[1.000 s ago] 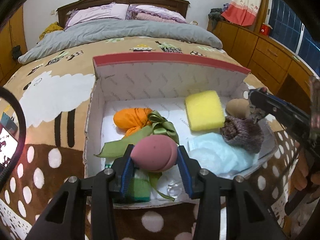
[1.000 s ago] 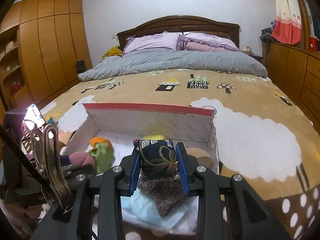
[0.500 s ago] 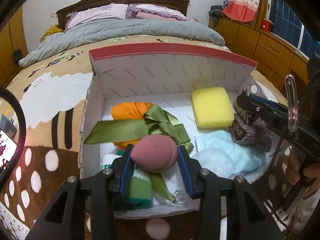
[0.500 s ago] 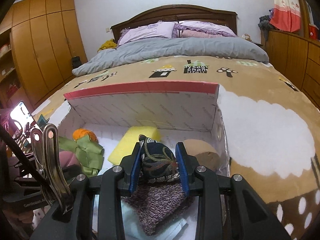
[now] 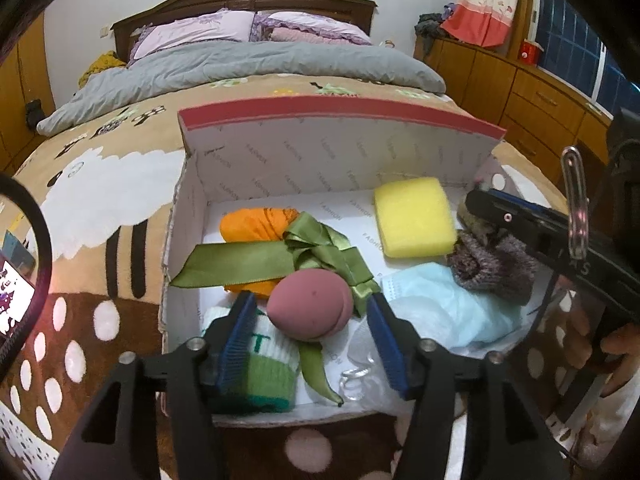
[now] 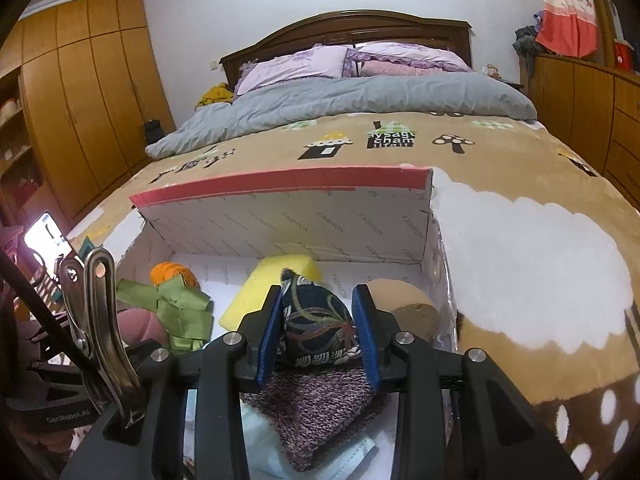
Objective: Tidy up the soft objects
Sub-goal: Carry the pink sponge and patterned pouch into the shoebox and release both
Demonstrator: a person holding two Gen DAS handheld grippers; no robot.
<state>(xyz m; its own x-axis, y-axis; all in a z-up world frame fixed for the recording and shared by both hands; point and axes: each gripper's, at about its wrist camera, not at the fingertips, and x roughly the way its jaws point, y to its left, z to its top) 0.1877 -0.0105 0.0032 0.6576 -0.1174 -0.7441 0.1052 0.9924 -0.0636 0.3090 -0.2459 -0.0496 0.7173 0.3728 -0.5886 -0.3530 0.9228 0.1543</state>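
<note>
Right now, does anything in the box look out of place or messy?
Mostly tidy. The green ribbon sprawls loose across the orange bundle, one tail trailing under the pink sponge, which sits free between the opening left gripper jaws.

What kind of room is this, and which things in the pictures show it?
Most likely a home bedroom. A made bed with a wooden headboard, lilac pillows and a grey duvet fills the view, and wooden wardrobes line the wall. The open box sits on the bed's blanket.
</note>
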